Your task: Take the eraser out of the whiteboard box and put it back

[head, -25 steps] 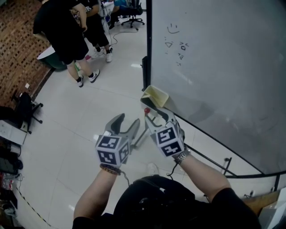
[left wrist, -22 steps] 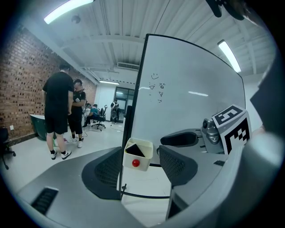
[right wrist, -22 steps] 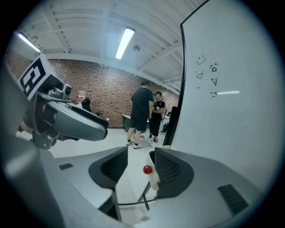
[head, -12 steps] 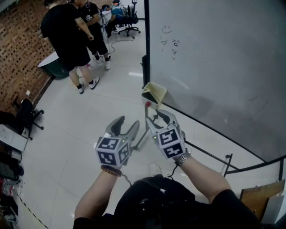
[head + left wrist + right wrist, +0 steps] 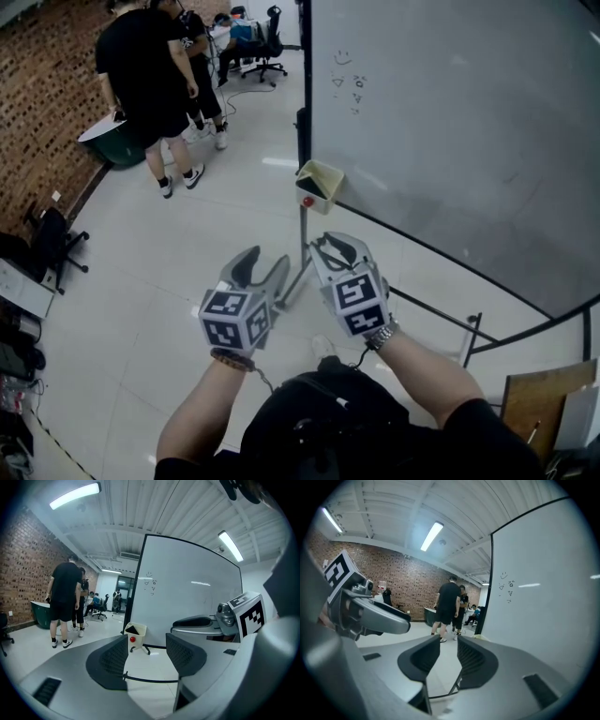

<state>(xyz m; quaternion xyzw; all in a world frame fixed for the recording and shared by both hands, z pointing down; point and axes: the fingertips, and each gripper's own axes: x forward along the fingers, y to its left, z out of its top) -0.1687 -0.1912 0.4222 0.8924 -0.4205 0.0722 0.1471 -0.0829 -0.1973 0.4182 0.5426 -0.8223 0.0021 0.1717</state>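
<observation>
Pale tiled floor [image 5: 178, 272] here, and standing on it: the whiteboard stand [image 5: 303, 239], two people [image 5: 150, 84], a green tub [image 5: 117, 148], office chairs [image 5: 267, 39].

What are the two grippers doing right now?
Left gripper: open, closing, nothing between the jaws.
Right gripper: open, closing, nothing between the jaws.

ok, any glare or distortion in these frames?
Head view: even light, sharp, faint glare patch on the floor by the whiteboard. Left gripper view: heavy fisheye, dark corners, ceiling lights blown out. Right gripper view: same fisheye, whiteboard edge bowed, a ceiling lamp reflected on it.
</observation>
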